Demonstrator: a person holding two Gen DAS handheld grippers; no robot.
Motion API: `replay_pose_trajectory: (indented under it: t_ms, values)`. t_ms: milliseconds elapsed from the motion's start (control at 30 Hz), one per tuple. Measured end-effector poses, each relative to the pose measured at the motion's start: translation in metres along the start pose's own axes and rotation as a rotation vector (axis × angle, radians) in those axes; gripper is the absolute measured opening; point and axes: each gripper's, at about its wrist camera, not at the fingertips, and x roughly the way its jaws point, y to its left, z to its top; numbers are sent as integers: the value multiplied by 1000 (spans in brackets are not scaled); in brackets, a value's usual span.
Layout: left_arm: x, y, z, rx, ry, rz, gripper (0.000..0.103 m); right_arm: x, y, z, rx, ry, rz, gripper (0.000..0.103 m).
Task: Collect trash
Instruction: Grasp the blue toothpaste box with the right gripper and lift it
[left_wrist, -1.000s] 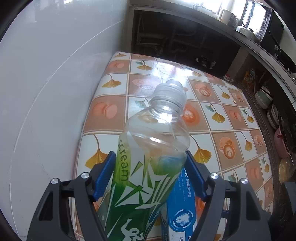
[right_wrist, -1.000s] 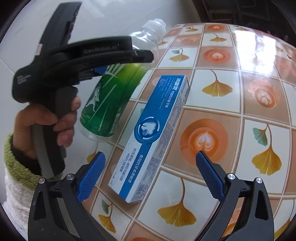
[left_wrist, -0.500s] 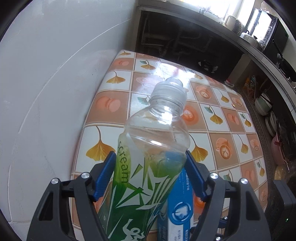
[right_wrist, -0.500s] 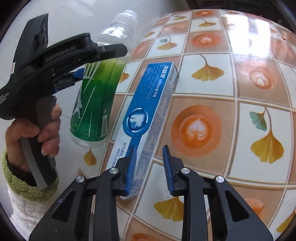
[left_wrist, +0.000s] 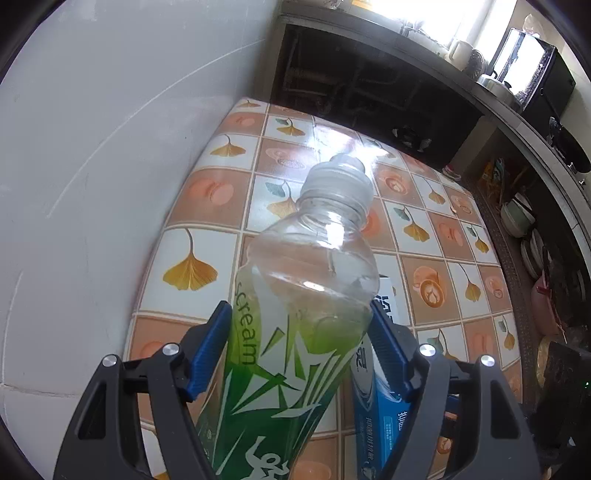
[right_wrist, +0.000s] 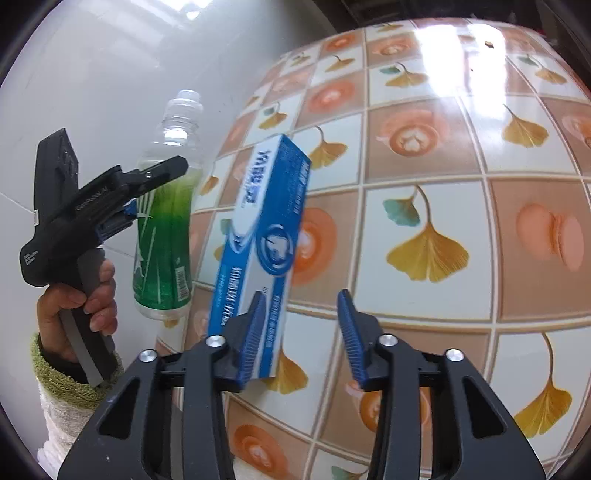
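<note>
My left gripper (left_wrist: 301, 350) is shut on a clear plastic bottle (left_wrist: 306, 295) with a green label, held above the table near the wall; it also shows in the right wrist view (right_wrist: 166, 236). A blue and white toothpaste box (right_wrist: 258, 240) is tilted and blurred, one end against the left finger (right_wrist: 251, 332) of my right gripper (right_wrist: 301, 334). The jaws stand partly apart and the right pad is clear of the box. The box also shows in the left wrist view (left_wrist: 376, 406), below the bottle.
The table (right_wrist: 480, 240) has a tiled cloth with ginkgo leaves and coffee cups. A white wall (left_wrist: 92, 166) runs along its left side. A dark counter with kitchenware (left_wrist: 517, 74) and shelves of dishes (left_wrist: 528, 236) stand beyond the far and right edges.
My left gripper has lifted the bottle higher. My right gripper closed around the box's near end, then its jaws widened; the box now stands tilted up and blurred.
</note>
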Motion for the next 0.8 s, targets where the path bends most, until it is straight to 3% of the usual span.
replay_pose_trajectory:
  t_ms: [67, 167, 333, 400, 467, 567, 800]
  values:
    - [-5, 0, 4, 11, -11, 15, 72, 7, 19, 6, -39, -2, 11, 60]
    - [-15, 2, 14, 20, -41, 32, 72, 29, 47, 16, -103, 28, 5, 66]
    - [-20, 3, 19, 24, -53, 18, 72, 58, 65, 25, -182, 34, -153, 66]
    - [-15, 3, 15, 18, -41, 4, 72, 73, 62, 30, -190, 57, -202, 63]
    - [-11, 4, 10, 4, -26, -16, 72, 71, 55, 31, -191, 52, -211, 51]
    - [-1, 5, -1, -28, 1, -48, 72, 64, 39, 32, -149, 48, -208, 40]
    - [19, -27, -48, -56, 91, -164, 71, 6, -27, 9, -43, -5, -255, 36]
